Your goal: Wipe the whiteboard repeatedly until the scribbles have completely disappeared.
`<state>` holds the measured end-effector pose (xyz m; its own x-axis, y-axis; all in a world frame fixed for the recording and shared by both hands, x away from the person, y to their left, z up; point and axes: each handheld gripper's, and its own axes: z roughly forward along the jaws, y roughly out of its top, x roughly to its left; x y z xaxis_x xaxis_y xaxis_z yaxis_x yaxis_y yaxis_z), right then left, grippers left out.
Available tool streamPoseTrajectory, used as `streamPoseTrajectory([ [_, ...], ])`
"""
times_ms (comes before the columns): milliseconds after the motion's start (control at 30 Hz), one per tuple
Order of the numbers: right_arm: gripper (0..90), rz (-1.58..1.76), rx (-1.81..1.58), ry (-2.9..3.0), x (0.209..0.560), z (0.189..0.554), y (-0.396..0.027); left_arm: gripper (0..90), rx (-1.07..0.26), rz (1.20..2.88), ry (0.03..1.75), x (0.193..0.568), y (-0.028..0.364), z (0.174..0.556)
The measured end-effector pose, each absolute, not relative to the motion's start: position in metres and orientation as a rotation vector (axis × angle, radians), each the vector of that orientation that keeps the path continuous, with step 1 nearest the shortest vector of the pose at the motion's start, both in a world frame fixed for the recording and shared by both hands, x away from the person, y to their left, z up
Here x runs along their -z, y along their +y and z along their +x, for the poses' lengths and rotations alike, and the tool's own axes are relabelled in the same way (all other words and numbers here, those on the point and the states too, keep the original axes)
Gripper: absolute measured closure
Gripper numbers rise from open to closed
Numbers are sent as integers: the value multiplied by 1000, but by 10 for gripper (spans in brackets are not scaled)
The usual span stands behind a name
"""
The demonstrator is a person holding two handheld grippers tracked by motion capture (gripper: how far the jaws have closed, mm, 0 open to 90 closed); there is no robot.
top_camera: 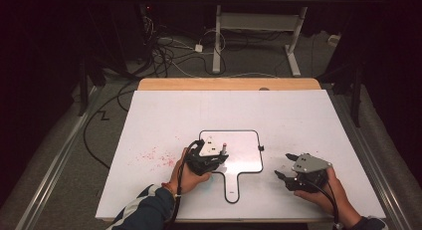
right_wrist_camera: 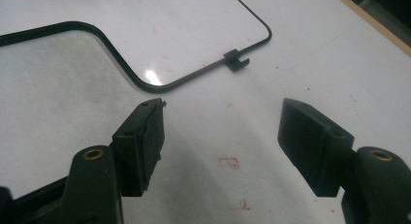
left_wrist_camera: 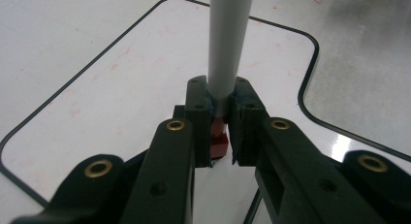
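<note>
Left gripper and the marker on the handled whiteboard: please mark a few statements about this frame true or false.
1. The left gripper is shut on a grey marker. True.
2. The marker has a blue end. False: the end between the pads is red.
3. The right gripper is open with nothing between its pads. True.
4. The right gripper hangs over the middle of the small whiteboard. False: it is off to the board's right, over the white table.
5. The whiteboard has a black rim and a handle that points toward the person. True.
6. The table is spotless. False: red smudges mark it left of the board.
</note>
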<state>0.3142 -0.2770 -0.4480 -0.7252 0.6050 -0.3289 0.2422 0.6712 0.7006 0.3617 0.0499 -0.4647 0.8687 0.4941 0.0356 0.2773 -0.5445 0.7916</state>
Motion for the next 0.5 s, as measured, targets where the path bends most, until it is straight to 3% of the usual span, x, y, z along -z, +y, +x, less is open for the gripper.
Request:
streamPoseTrajectory([
  [500, 342, 645, -869, 2343, 449, 317, -273, 788, -269, 2189, 464, 463, 9, 377],
])
